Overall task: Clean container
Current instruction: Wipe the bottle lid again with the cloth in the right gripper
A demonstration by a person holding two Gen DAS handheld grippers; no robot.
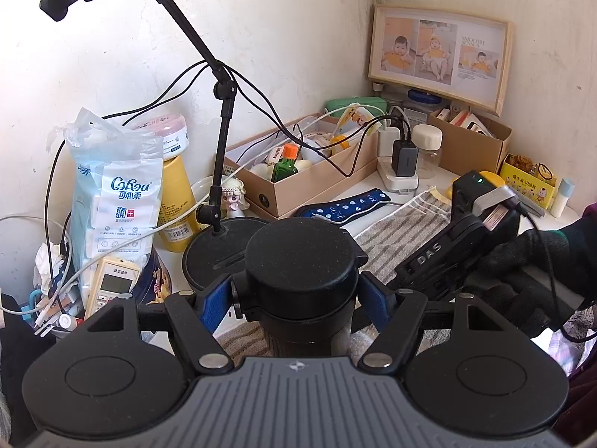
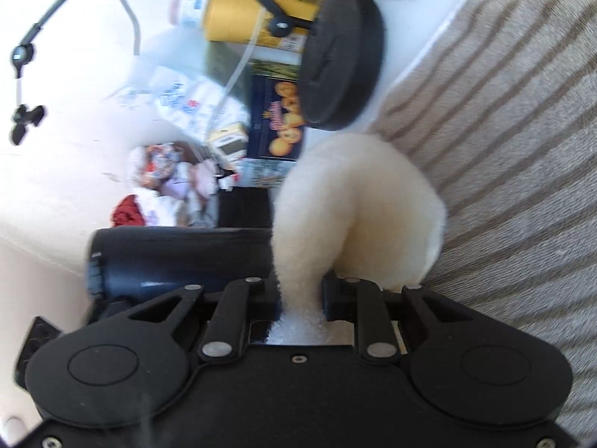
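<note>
Gripping black container (image 1: pixel 298 261) in left gripper (image 1: pixel 298 298); right gripper (image 2: pixel 300 298) jaws pinch cream cloth (image 2: pixel 354 205); hard wiping could twist container loose.

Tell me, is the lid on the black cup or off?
On. The round black lid sits on top of the cup, which the left hand-held gripper squeezes from both sides.

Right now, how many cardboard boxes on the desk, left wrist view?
2. A long open cardboard box sits mid-desk behind the black container; a smaller brown box stands under the photo frame. Clutter may hide more.
</note>
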